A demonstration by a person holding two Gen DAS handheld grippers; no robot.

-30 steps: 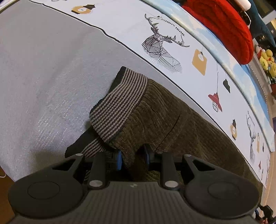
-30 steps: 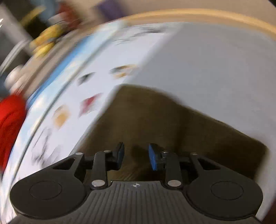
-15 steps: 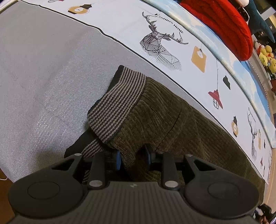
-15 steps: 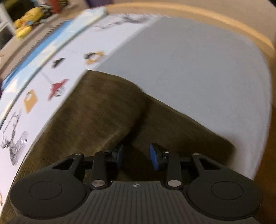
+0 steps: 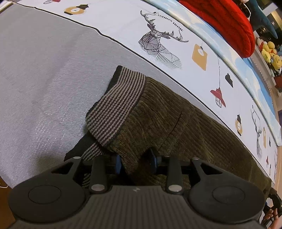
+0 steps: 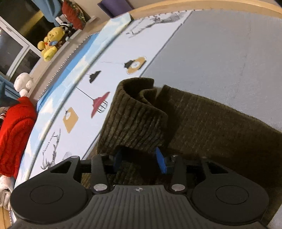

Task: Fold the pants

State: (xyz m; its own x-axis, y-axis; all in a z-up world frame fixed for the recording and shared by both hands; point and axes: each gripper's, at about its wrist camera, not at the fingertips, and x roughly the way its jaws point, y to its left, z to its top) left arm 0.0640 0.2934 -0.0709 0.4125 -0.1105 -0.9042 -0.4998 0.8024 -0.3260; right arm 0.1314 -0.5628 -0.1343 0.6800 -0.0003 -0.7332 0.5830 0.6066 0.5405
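Note:
Olive ribbed pants (image 5: 176, 126) lie on a grey bed cover (image 5: 44, 70), their striped waistband (image 5: 116, 109) curled up at the left end. My left gripper (image 5: 135, 161) points steeply down at that end. Its jaws are opening, and a bunched fold of the pants still sits between them, looser than before. In the right wrist view, a pant leg end (image 6: 135, 119) is folded back over the rest of the pants (image 6: 211, 119). My right gripper (image 6: 139, 160) is just below that fold. Its jaws are opening, with a dark gap between them under the cloth edge.
A white printed sheet (image 5: 158, 35) with deer and lamp pictures runs along the far side of the pants. A red knit garment (image 5: 225, 22) and yellow plush toys (image 6: 50, 44) lie beyond it. A wooden bed edge (image 6: 193, 7) curves along the top of the right view.
The right gripper moved in over the pants, and its jaws spread wider below the rolled leg end. The left gripper stayed put and its jaws widened around the fold.

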